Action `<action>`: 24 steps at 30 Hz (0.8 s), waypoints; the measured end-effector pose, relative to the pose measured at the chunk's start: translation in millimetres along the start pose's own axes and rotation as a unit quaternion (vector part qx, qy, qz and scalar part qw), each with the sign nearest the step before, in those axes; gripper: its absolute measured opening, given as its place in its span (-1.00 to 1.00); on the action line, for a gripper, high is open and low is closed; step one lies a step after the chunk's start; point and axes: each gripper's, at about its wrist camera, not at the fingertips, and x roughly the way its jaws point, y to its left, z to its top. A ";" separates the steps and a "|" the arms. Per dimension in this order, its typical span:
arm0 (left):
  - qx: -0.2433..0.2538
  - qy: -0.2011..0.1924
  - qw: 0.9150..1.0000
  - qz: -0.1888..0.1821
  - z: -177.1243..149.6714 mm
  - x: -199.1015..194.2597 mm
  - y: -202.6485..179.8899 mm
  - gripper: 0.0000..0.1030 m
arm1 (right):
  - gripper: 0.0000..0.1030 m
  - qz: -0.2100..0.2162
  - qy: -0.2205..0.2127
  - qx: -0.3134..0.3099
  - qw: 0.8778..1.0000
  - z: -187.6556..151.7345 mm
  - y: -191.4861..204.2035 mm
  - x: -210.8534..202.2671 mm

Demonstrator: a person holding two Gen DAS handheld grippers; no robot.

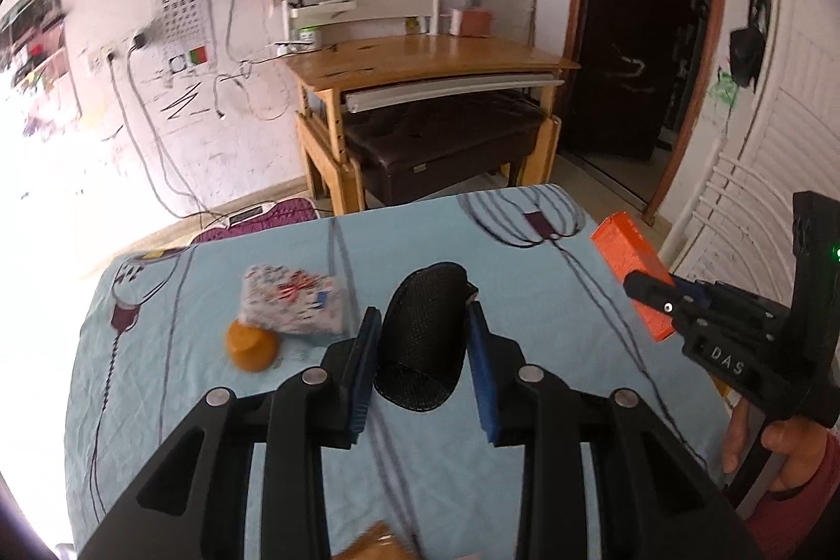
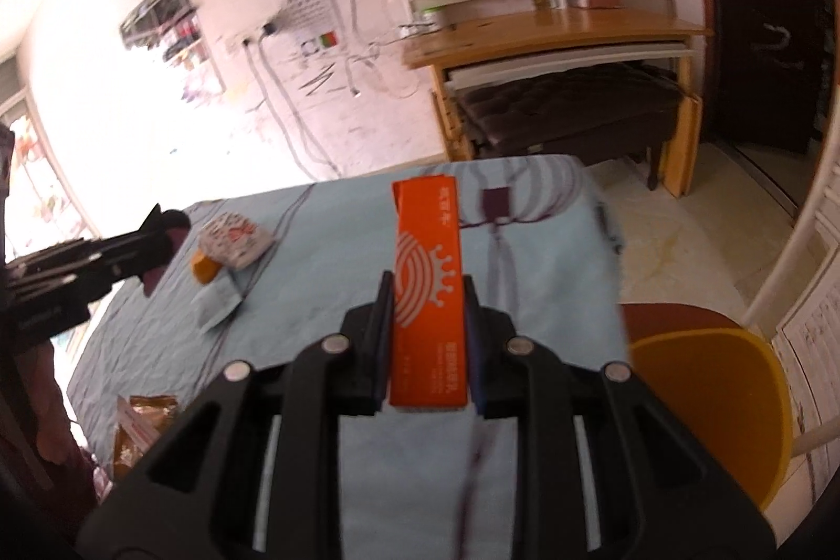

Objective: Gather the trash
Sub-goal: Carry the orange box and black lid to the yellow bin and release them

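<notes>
Left gripper point(image 1: 422, 316) is clamped on a black mesh object point(image 1: 422, 339) (identity unclear) held above the blue bedspread point(image 1: 210, 402), while the right gripper point(image 2: 428, 292) is clamped on an orange box point(image 2: 428, 292), also raised over the bed.

We hold our left gripper point(image 1: 422, 324) angled downward, jaws clamped on a black mesh piece point(image 1: 422, 339); our right gripper point(image 2: 428, 297) pinches an orange box point(image 2: 428, 276).
</notes>
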 end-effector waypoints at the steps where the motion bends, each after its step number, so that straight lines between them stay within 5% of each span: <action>1: 0.004 0.000 1.000 0.000 0.9 0.3 -5.2 -0.46 | -0.57 -0.006 -0.004 0.005 1.000 0.0 -7.6 -3.4; 14: 0.082 0.001 0.996 -0.030 11.7 13.1 -106.2 -0.45 | -0.57 -0.098 -0.045 0.068 0.992 -1.4 -109.7 -50.0; 24: 0.088 0.050 0.987 -0.122 29.1 34.1 -170.6 -0.46 | -0.57 -0.137 0.000 0.107 0.985 -19.5 -175.6 -38.3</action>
